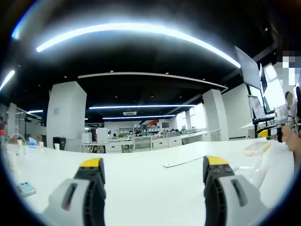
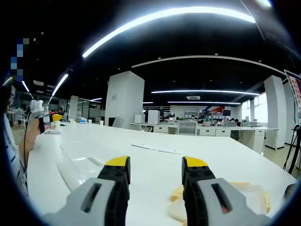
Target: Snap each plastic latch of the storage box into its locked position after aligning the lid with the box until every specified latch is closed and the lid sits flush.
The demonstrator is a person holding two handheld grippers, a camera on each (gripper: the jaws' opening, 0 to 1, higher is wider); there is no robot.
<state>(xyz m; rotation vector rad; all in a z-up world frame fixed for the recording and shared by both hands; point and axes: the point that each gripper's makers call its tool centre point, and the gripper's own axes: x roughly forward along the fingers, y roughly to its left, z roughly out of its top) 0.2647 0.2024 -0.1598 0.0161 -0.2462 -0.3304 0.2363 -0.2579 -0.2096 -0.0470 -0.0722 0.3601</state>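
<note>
- The left gripper (image 1: 154,170) hangs over the white table (image 1: 141,183) with its yellow-tipped jaws spread wide and nothing between them.
- In the left gripper view, the clear lid (image 1: 257,149) with pale latches lies on the table beyond the right jaw, near the table's edge, and a clear box (image 1: 256,172) sits just nearer to the gripper than the lid.
- A flat white strip (image 1: 183,162) lies on the table ahead of the left gripper, between the jaws and the far edge.
- A small pale-blue object (image 1: 26,189) rests on the table beside the left jaw.
- The right gripper (image 2: 156,170) also hovers over the table (image 2: 211,160), jaws apart and empty.
- In the right gripper view, the lid (image 2: 244,200) lies flat on the table just beyond the right jaw, separate from the box.
- The clear box (image 2: 82,167) sits on the table beyond the left jaw, apart from the lid.
- The white strip (image 2: 157,149) lies farther along the table, past both jaws.
- A person's hand (image 2: 35,132) shows at the table's left edge in the right gripper view.
</note>
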